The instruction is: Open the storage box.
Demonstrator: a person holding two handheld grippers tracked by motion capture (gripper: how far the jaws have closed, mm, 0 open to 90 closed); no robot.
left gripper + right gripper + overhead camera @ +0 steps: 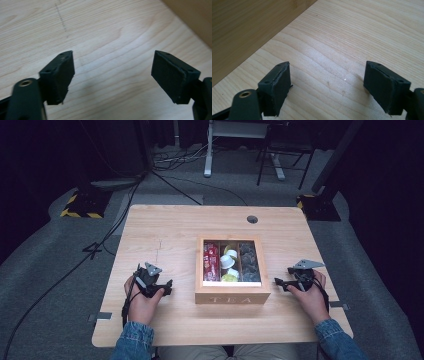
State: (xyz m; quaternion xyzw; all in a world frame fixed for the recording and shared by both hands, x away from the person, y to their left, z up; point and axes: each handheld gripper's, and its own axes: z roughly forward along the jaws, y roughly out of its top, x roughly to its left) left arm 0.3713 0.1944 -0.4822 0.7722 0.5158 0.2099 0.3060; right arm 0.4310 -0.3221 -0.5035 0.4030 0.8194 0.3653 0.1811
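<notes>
Pale wooden table [165, 227] at centre: a closed wooden tea box [232, 295] sits midway between the left gripper [165, 288] and right gripper [281, 283], both with jaws spread, empty, flanking its short sides, equally near.

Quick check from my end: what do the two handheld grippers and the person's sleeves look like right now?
Both the left gripper and the right gripper are black, each topped by a grey three-cornered plate and trailing a black cable. Each has two square black padded jaws with small screw holes, plus a brass-coloured fitting on the linkage. The person wears blue denim sleeves.
</notes>
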